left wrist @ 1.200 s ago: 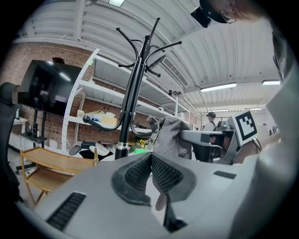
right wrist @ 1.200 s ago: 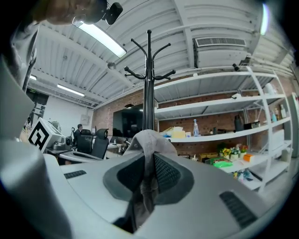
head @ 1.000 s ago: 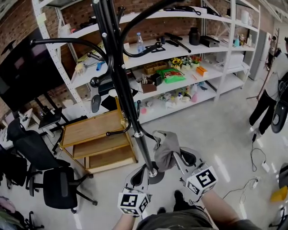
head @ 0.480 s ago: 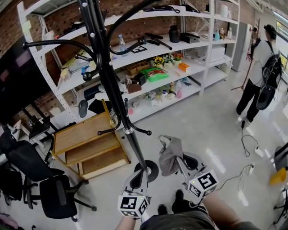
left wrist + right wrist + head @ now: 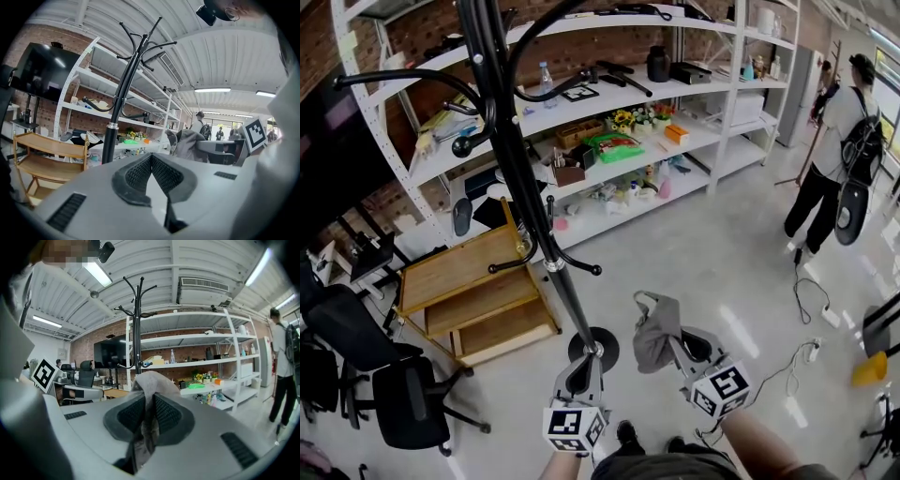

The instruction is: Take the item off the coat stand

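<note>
The black coat stand [image 5: 520, 178] rises from its round base [image 5: 598, 349] in the middle of the head view, and its hooks are bare. A grey cloth item [image 5: 656, 323] hangs free to the right of the pole, clear of the hooks. My right gripper [image 5: 670, 339] is shut on the cloth, which is bunched between the pads [image 5: 166, 416] in the right gripper view. My left gripper [image 5: 581, 364] sits by the base of the stand with its jaws shut and nothing between them. In the left gripper view the stand [image 5: 123, 89] is ahead and the cloth [image 5: 187, 140] is to the right.
White shelving [image 5: 712, 141] full of small goods stands behind the stand. A wooden trolley [image 5: 469, 281] and black office chairs [image 5: 403, 403] are at the left. A person with a backpack [image 5: 834, 159] stands at the right. Cables [image 5: 811, 347] lie on the floor.
My right gripper has carried the grey cloth away from the pole's lower hook, rightward and down. The left gripper has sunk a little beside the base.
</note>
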`<state>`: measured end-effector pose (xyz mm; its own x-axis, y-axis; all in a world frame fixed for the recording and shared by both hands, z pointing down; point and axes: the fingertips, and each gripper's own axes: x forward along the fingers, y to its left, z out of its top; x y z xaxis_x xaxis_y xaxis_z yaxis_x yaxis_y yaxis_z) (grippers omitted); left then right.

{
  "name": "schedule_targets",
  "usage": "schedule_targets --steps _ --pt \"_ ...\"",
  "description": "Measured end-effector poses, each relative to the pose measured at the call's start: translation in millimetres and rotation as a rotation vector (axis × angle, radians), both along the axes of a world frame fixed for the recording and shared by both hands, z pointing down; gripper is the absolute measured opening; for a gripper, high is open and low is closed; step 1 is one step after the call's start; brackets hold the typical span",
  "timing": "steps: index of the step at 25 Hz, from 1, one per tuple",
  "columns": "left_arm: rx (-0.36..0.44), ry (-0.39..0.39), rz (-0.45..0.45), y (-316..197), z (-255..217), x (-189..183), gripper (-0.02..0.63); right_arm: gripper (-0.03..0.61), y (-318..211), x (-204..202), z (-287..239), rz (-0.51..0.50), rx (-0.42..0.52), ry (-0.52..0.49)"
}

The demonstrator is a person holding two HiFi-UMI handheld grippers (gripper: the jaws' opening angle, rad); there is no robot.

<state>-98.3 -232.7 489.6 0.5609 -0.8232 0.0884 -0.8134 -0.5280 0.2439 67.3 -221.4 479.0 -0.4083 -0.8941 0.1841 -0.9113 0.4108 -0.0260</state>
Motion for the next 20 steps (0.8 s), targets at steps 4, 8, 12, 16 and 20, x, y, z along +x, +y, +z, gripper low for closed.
schedule_targets --steps 4,8,12,16,20 --pt "0.016 -0.019 -0.003 19 -9 14 0.008 0.048 23 12 4 -0.017 0.002 -0.025" --pt "0.024 -0.027 -0.028 48 -16 29 0.008 0.048 50 28 3 -0.038 -0.007 -0.042" --pt "0.026 -0.037 -0.039 84 -20 50 0.008 0.048 76 50 3 -0.058 -0.002 -0.062" --pt "0.037 -0.052 -0.047 113 -27 65 0.008 0.048 97 69 -2 -0.047 -0.001 -0.095" --pt "0.051 -0.067 -0.054 134 -31 73 0.008 0.048 117 80 2 -0.056 0.004 -0.116"
